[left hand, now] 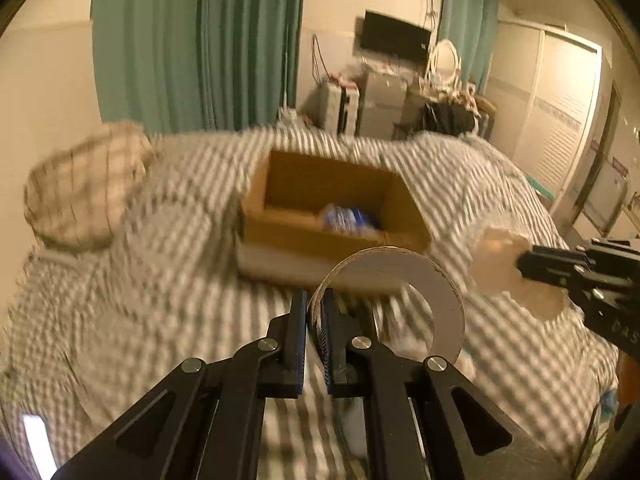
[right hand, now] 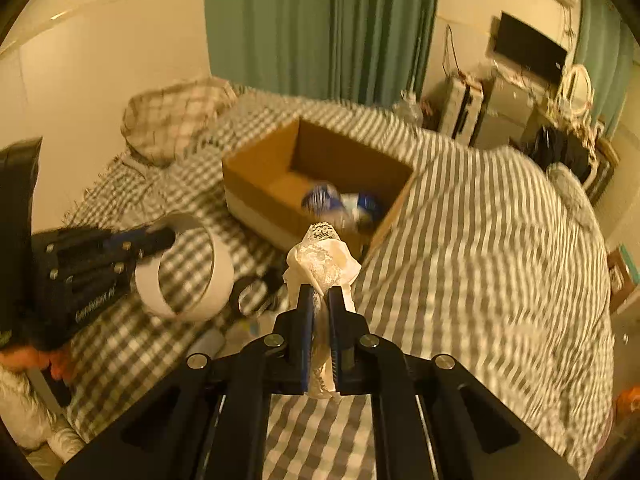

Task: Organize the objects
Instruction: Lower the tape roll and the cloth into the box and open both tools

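Observation:
My left gripper [left hand: 314, 300] is shut on the rim of a white tape roll [left hand: 444, 300], held above the bed in front of an open cardboard box [left hand: 280, 232]. The roll and left gripper [right hand: 168, 236] also show in the right wrist view, with the roll [right hand: 222, 276] left of the box [right hand: 260, 188]. My right gripper [right hand: 320, 292] is shut on a cream lace cloth [right hand: 324, 260], held just short of the box; it shows at the right in the left wrist view [left hand: 520, 260], cloth [left hand: 496, 256] included. A blue-and-white item [right hand: 320, 198] lies inside the box.
The box sits on a bed with a grey-white checked cover [right hand: 480, 260]. A checked pillow [left hand: 84, 188] lies at the left. Small objects [right hand: 252, 296] lie on the bed under the grippers. Green curtains [left hand: 200, 40], a wall TV [left hand: 394, 36] and cluttered furniture stand behind.

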The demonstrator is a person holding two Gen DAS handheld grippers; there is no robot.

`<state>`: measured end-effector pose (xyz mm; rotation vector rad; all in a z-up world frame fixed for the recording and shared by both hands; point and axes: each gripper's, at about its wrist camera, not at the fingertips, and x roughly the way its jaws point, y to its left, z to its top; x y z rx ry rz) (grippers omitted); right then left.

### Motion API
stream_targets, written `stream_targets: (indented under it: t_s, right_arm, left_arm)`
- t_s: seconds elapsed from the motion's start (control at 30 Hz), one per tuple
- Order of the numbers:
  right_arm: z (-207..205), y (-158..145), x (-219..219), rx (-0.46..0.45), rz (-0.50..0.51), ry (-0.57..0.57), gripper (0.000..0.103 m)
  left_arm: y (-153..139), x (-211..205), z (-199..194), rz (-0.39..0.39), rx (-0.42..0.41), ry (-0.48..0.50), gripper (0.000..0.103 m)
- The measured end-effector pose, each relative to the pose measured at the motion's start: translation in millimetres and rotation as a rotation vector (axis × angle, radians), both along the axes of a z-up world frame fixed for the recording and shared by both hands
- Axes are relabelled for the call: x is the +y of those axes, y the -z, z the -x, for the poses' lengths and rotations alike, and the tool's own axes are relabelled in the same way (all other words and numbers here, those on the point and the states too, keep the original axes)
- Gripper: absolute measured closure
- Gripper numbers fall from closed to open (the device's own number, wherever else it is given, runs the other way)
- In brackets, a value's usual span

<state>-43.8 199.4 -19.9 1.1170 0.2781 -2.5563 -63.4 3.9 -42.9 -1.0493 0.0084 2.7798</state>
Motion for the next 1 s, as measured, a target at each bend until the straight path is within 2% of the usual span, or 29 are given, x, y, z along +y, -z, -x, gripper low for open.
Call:
stream_targets:
  t_s: [0.23, 0.33, 0.43, 0.57, 0.7, 0.8, 0.9, 1.0]
  right_arm:
    - [42, -71, -1, 0.143, 0.031, -0.022, 0.096]
    - [70, -92, -3, 0.180, 0.045, -0.027, 0.096]
    - [105, -100, -4, 0.199, 0.047, -0.013, 0.096]
    - [151, -79, -7, 0.143, 0.065, -0.010, 0.096]
    - [188, -32, -10, 0.049, 0.072, -0.010, 0.097]
    - [205, 0, -6, -0.011, 0.076, 0.002, 0.097]
    - [218, 21, 0, -0.059, 0.101, 0.012, 0.097]
    - [223, 28, 6, -0.083, 0.130, 0.016, 0.096]
  left_arm:
    - [-64, -5, 61, 0.036, 0.123, -0.025, 0.097]
    - [-80, -6, 98, 0.048, 0.144, -0.034, 0.097]
    - [-78, -3, 127, 0.073, 0.151, -0.050, 0.097]
    - [-50, 3, 163, 0.099, 0.112, -0.058, 0.097]
    - [-10, 9, 188, 0.094, 0.025, -0.046, 0.097]
    - [10, 12, 196, 0.102, -0.004, -0.033, 0.097]
    - [21, 17, 199, 0.106, -0.023, -0.021, 0.096]
    - [23, 18, 201, 0.085, -0.033, -0.001, 0.096]
